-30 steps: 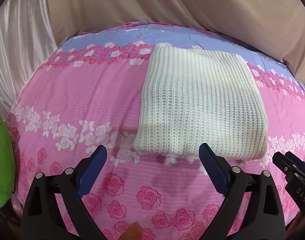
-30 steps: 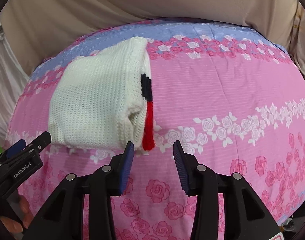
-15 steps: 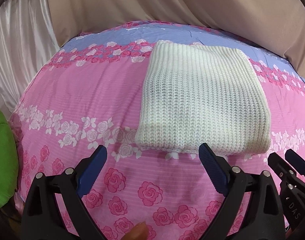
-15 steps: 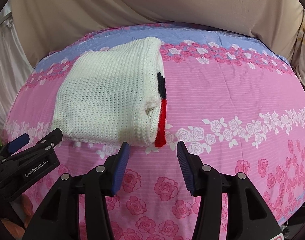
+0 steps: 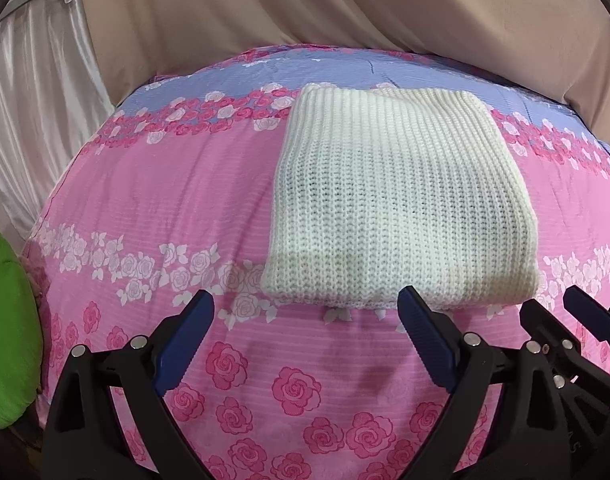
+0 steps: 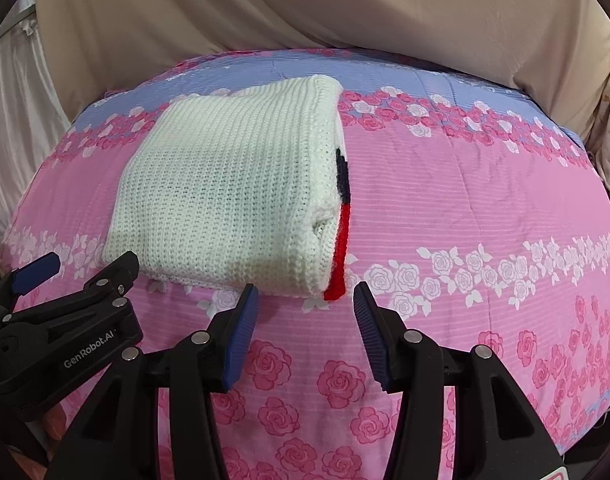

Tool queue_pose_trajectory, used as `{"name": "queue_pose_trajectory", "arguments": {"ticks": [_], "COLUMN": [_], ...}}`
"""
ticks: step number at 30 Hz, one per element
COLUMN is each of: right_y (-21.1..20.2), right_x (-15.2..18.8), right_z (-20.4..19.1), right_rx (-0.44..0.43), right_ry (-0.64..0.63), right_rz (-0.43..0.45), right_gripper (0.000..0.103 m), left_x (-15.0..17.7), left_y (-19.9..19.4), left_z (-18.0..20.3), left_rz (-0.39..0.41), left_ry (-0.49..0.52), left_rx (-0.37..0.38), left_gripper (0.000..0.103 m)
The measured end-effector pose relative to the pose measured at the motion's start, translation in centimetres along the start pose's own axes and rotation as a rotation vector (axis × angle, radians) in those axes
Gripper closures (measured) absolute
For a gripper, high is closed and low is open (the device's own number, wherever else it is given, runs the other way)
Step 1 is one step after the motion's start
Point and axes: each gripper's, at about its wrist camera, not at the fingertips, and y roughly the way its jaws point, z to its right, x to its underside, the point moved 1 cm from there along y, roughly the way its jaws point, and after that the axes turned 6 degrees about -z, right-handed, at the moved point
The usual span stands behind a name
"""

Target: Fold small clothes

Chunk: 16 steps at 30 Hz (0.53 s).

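"GenRobot.AI" is printed in white on the black body of the left gripper (image 6: pixel 79 276), readable in the right wrist view at that claw's left. A red-and-white label corner shows at the bottom edge of the right gripper (image 6: pixel 305 308), cut off and unreadable.

The folded white knitted sweater (image 5: pixel 401 196) lies flat on the pink rose-print bedsheet (image 5: pixel 177 200), just ahead of both claws. In the left wrist view its near edge sits just beyond the tip of the left gripper's (image 5: pixel 305 312) right finger, which overlaps that hem in the picture; whether it touches the knit cannot be told. In the right wrist view the sweater's near right corner lies just ahead of the gap between the right claw's fingers, with a black and red trim (image 6: pixel 342 216) showing at the open side of the fold. What lies inside the layers is hidden.

The left claw stands wide open with nothing between its blue pads (image 5: pixel 185 340). The right claw is about half open, its jaws having just been opening, and holds nothing; only bedsheet shows between them.

Both claws point steeply down toward the bed, side by side, the right gripper (image 5: pixel 565 328) visible at the left claw's right. A fingertip (image 6: pixel 57 420) shows under the left gripper. A green object (image 5: pixel 9 336) is cut off at far left. Beige fabric (image 6: pixel 305 4) hangs beyond the bed.
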Motion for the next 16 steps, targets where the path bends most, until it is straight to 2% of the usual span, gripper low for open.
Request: {"name": "queue_pose_trajectory", "arguments": {"ticks": [16], "right_y": [-0.10], "right_x": [-0.23], "right_z": [-0.56], "right_rx": [0.007], "right_ry": [-0.027], "right_rz": [0.006], "right_gripper": [0.052], "left_x": [0.12], "left_y": [-0.01], "left_z": [0.37], "left_rz": [-0.005], "left_ry": [-0.009], "left_rx": [-0.009], "left_gripper": [0.013]}}
